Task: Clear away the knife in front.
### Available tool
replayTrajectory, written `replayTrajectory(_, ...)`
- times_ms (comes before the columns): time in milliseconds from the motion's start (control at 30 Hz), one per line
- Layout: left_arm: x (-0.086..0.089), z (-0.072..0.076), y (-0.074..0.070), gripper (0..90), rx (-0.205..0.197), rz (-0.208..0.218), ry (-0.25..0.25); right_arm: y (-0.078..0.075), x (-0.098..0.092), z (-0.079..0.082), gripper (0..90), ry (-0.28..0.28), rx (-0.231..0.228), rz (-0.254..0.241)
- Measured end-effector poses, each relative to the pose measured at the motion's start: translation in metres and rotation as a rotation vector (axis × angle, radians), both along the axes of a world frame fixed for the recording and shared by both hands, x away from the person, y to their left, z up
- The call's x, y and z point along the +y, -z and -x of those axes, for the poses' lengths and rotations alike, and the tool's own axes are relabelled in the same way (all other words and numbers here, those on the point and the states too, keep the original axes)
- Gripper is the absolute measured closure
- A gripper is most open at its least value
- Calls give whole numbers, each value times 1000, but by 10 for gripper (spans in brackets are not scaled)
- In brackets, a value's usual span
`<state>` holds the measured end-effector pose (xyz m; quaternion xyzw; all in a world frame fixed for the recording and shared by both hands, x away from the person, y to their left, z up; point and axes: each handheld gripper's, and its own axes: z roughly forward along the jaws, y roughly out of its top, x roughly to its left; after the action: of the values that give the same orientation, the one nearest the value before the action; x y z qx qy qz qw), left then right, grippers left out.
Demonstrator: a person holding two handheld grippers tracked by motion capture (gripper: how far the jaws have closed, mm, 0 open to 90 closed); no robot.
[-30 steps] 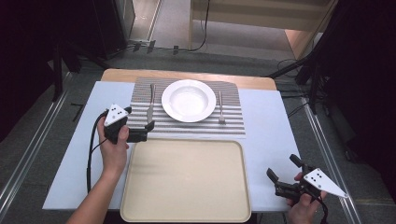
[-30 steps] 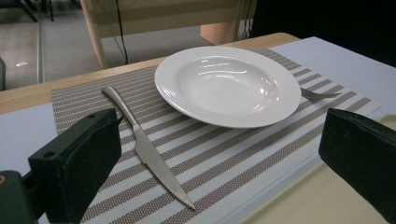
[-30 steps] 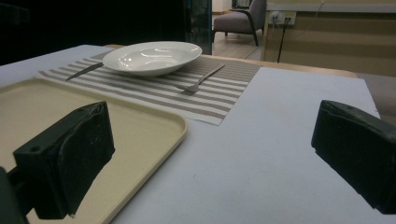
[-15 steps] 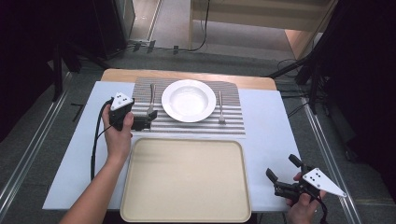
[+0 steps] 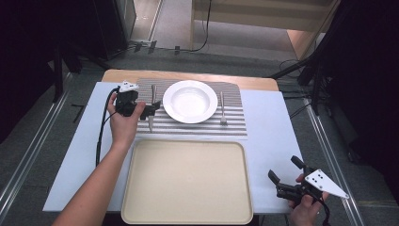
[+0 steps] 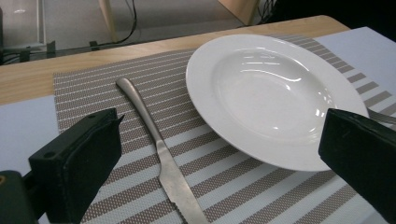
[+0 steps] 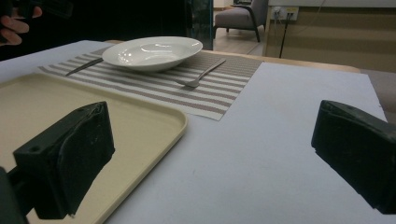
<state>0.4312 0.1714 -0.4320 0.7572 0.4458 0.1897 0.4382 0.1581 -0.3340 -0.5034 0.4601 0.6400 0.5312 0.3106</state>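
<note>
Tray, one, is lying empty nearest you; your right gripper is resting beside it, jaws spread; beyond, your left gripper is hovering jaws spread over one knife beside one plate; one fork is lying past it.

Knife blade tip cut off at the bottom edge; fork mostly hidden behind a jaw.

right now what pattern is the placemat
Brown and white stripes on the placemat, clearest in the left gripper view.
</note>
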Motion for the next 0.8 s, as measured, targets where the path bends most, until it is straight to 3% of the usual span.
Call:
replayTrajectory(200, -2, -15, 2, 0, 40, -23, -30, 0, -1, 0, 0, 0, 0, -1)
replayTrajectory(267, -3, -23, 3, 68, 64, -40, -56, 0, 0, 0, 0, -1, 1, 3)
replayTrajectory(467, -6, -36, 5, 104, 128, -67, -69, 1, 1, 0, 0, 1, 5, 6)
replayTrajectory(533, -8, -42, 6, 149, 153, -91, -78, 1, 1, -1, 0, -2, 2, 12)
replayTrajectory(567, -10, -47, 6, 176, 172, -114, -106, 1, 1, -1, 0, -2, 2, 13)
replayTrajectory(633, -11, -51, 6, 241, 181, -122, -128, 1, 1, -1, 0, -3, 5, 14)
replayTrajectory(700, -12, -56, 6, 280, 203, -132, -139, 1, 2, -1, 0, -3, 10, 11)
replayTrajectory(767, -15, -61, 8, 318, 234, -180, -153, 1, 2, -1, 0, -2, 10, 13)
replayTrajectory(800, -15, -61, 8, 361, 234, -180, -153, 2, 2, -1, 0, -2, 10, 15)
